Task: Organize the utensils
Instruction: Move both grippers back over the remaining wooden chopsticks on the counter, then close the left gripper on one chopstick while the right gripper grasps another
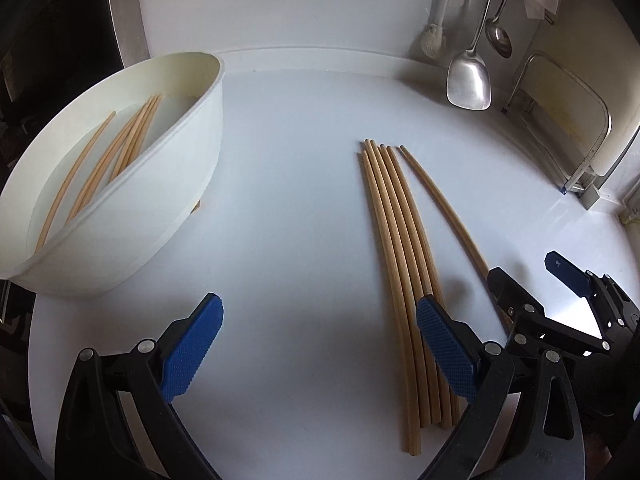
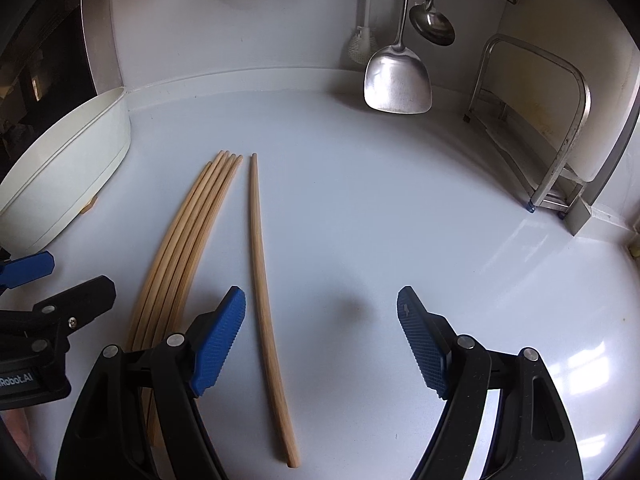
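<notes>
Two grippers point down at a white counter (image 1: 288,184), tilted forward and side by side.

The left gripper (image 1: 320,344) has its blue pads (image 1: 188,348) spread wide, with nothing between them. One pad hangs over the near end of a bunch of chopsticks (image 1: 396,248). I cannot tell if it touches them.

The right gripper (image 2: 322,340) is also spread wide and holds nothing. It sits just to the right of the left gripper. In the right wrist view, one lone chopstick (image 2: 262,292) lies between its two pads, close to the left pad (image 2: 218,348). The pads do not press on it.

The bunch of chopsticks lies flat on the counter. There are about five or six, touching each other, with their tips pointing to the back wall. The lone chopstick lies just to the right of the bunch, a little apart at the far tips.

A white tub (image 1: 168,184) stands well to the left of the bunch. More chopsticks (image 1: 120,152) lie inside it.

Behind and to the right of the bunch, a metal spatula (image 2: 398,80) and a ladle (image 2: 432,20) hang by the wall. A metal rack (image 2: 560,128) stands further right.
</notes>
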The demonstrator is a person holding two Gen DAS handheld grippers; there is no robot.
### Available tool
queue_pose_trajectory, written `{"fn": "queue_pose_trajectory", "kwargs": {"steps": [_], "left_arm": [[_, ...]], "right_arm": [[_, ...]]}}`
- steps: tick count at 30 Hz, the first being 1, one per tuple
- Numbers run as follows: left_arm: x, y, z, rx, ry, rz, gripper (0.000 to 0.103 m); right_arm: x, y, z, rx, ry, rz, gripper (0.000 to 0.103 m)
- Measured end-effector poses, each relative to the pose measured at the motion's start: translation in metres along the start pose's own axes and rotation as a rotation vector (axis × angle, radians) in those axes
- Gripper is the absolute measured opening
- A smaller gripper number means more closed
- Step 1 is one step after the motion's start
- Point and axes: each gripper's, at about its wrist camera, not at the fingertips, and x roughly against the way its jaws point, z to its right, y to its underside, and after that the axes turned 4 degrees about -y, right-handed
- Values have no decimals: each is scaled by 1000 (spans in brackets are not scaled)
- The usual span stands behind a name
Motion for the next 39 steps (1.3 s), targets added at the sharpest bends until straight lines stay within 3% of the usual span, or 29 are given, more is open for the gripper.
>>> {"fn": "queue_pose_trajectory", "kwargs": {"steps": [18,30,36,39], "left_arm": [[-20,11,5,-28,-76,-47,97],[-28,-6,-1,10,-113,-60,97],[-35,-16,-1,24,-123,-70,98],[-38,-19,-1,40,-117,-73,98]], "right_arm": [[-7,2,11,-1,-4,-22,75],[-14,-4,11,21,-4,-45,74],[-17,-5,10,35,-30,-39,66],[-17,-6,10,33,-57,-39,57]]}}
